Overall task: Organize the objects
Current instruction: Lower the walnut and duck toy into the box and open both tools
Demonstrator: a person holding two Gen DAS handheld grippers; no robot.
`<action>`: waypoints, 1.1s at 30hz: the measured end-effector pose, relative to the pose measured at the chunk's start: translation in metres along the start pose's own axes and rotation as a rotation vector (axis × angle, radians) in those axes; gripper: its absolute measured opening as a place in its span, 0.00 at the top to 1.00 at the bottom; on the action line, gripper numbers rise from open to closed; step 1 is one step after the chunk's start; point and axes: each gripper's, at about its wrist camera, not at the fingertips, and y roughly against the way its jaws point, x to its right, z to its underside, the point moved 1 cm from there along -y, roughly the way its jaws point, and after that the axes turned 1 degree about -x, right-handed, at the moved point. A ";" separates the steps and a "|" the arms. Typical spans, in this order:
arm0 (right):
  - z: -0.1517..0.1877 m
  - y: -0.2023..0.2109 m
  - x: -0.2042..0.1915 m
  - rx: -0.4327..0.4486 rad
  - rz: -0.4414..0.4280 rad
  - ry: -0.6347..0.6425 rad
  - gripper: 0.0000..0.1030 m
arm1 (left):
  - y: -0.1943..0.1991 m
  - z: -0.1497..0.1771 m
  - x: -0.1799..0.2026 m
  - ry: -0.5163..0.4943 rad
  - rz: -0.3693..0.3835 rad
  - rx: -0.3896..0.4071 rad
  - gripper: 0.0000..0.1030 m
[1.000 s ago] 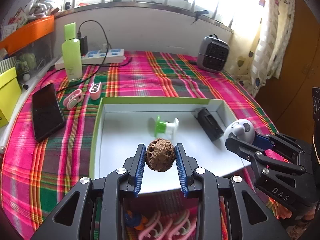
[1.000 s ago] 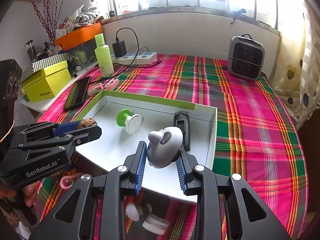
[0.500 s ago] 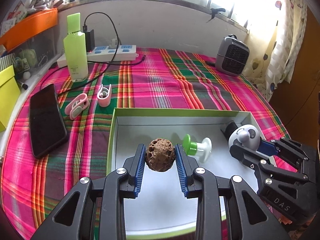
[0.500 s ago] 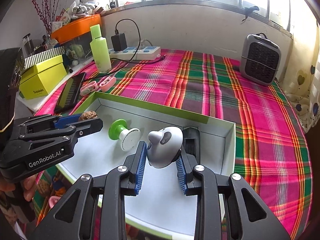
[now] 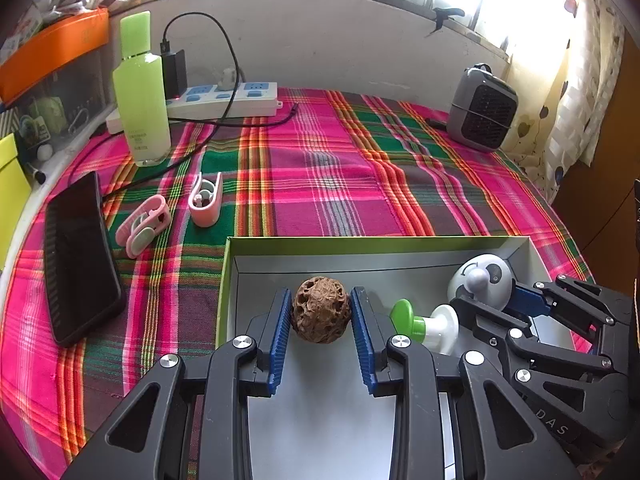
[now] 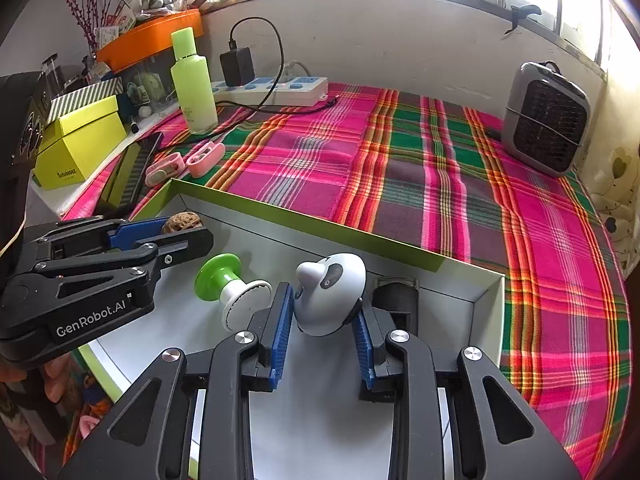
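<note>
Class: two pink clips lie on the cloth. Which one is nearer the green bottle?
The U-shaped pink clip, right of the other pink clip, which lies beside the phone.

The table's cloth [image 5: 352,184] is a plaid of hot pink, green, dull purple and orange-red stripes, and on it sit a box [image 5: 360,242] with a lime-green outside and pale grey inside, a black phone [image 5: 80,260], two pale pink clips [image 5: 144,224], a white power strip [image 5: 224,100] with blue sockets, a lime-green bottle [image 5: 140,92] and a grey heater [image 5: 482,110] with a black grille. The left gripper [image 5: 320,318] and the right gripper [image 6: 324,312] are black with blue ribbed pads; between them are a rough brown walnut [image 5: 320,310] and a white-and-grey panda-faced toy [image 6: 330,294] with black patches. In the box lies a green-and-white spool [image 6: 232,288] and a black object [image 6: 396,300], while a yellow box [image 6: 80,140] and an orange tray [image 6: 148,38] stand at the side.
</note>
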 end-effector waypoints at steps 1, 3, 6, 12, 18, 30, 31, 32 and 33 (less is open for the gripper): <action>-0.001 -0.001 0.000 -0.001 0.000 0.001 0.71 | -0.001 0.000 0.000 -0.003 -0.001 0.001 0.72; -0.002 -0.003 -0.001 -0.004 0.000 0.007 0.71 | -0.002 -0.001 0.001 -0.010 -0.002 0.003 0.72; -0.002 -0.005 -0.003 -0.007 0.002 0.021 0.71 | -0.003 -0.002 0.001 -0.006 -0.002 0.005 0.72; -0.002 -0.009 -0.003 -0.024 0.007 0.024 0.70 | -0.005 -0.003 0.005 -0.021 -0.010 0.002 0.72; -0.002 -0.009 -0.004 -0.026 0.009 0.032 0.70 | -0.006 -0.003 0.004 -0.021 -0.009 0.002 0.72; -0.001 -0.009 -0.006 -0.026 0.027 0.043 0.70 | -0.008 -0.004 0.004 -0.022 -0.012 -0.001 0.72; -0.001 -0.009 -0.006 -0.027 0.026 0.041 0.70 | -0.009 -0.004 0.003 -0.022 -0.013 -0.002 0.72; -0.002 -0.008 -0.006 -0.028 0.023 0.041 0.69 | -0.008 -0.004 0.004 -0.023 -0.015 -0.003 0.72; -0.002 -0.008 -0.006 -0.025 0.021 0.041 0.68 | -0.007 -0.004 0.004 -0.023 -0.018 -0.004 0.72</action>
